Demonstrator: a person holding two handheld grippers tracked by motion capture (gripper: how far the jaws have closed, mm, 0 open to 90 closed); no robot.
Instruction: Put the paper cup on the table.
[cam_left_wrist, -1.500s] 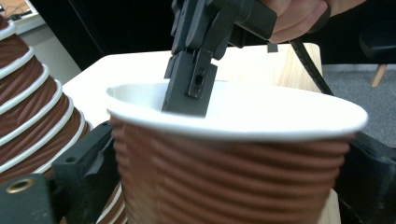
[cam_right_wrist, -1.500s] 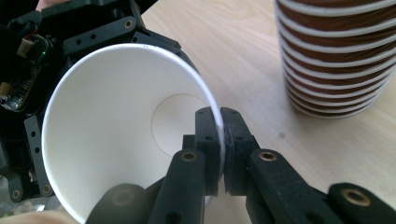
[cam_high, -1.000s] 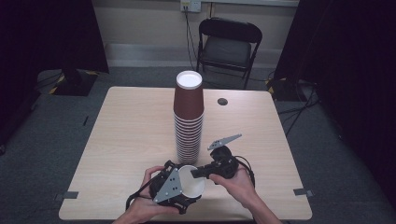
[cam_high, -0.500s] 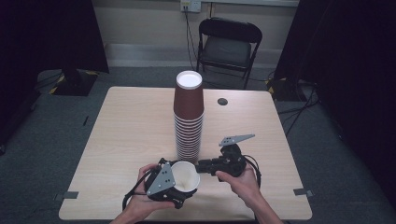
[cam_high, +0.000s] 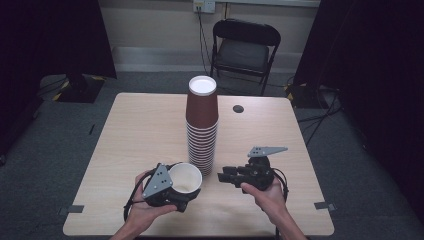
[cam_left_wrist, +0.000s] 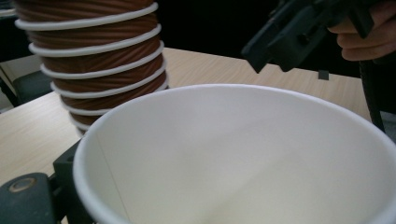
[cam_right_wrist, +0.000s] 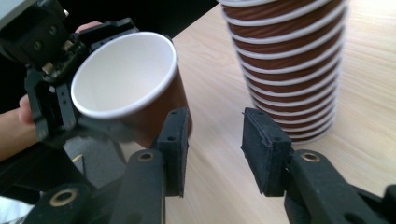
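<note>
A brown paper cup (cam_high: 185, 177) with a white inside hangs tilted just over the table's front, left of the stack. My left gripper (cam_high: 171, 186) is shut on its rim wall; the right gripper view shows that grip on the cup (cam_right_wrist: 126, 79) by the left gripper (cam_right_wrist: 51, 84). The cup's mouth (cam_left_wrist: 243, 154) looms large in the left gripper view. My right gripper (cam_high: 222, 176) sits right of the cup, apart from it. Its jaws have just been opening, with nothing between the right gripper's (cam_right_wrist: 215, 149) pads. A tall stack of brown cups (cam_high: 202, 120) stands mid-table.
The wooden table (cam_high: 140, 125) has bare room left and right of the stack (cam_right_wrist: 289, 70). A small black round mark (cam_high: 238, 108) lies at the back right. A folding chair (cam_high: 245, 50) stands beyond the far edge.
The right gripper has let go of the cup, opened its jaws and drawn off to the right. The left gripper has carried the cup a little to the left.
</note>
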